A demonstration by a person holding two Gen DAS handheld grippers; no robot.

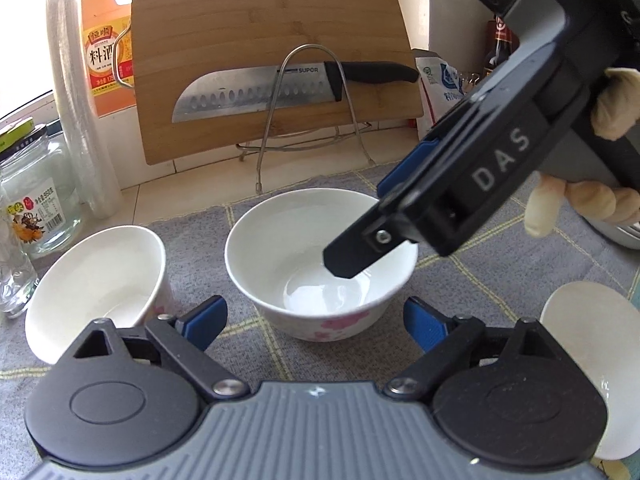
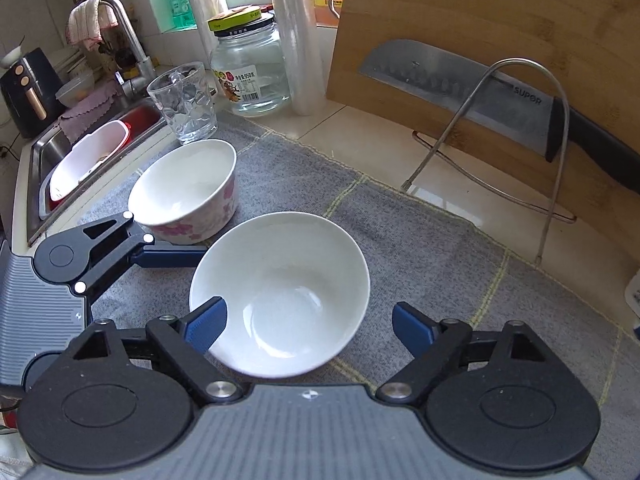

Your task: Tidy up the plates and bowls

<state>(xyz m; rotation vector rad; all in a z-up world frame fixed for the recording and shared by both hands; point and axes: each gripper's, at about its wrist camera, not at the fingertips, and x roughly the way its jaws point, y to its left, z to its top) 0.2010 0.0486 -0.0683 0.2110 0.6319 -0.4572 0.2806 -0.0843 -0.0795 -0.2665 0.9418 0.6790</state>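
Nothing is stacked yet; all bowls are seen apart on the grey mat [image 2: 420,240]. Leftmost, the floral bowl [image 2: 188,190] stands by the sink [image 2: 44,160]. The left tool [image 1: 316,320] is held wide, empty. The middle bowl [image 2: 280,292] is straddled by the right tool [image 2: 308,320], partly spread, rim not clearly pinched. A glass [image 2: 186,102], jar [image 2: 250,74] and knife [image 2: 480,92] crowd behind.

Home kitchen: sink [image 2: 44,148] with faucet [image 2: 128,44], cutting board [image 1: 272,60], knife [image 1: 280,88].
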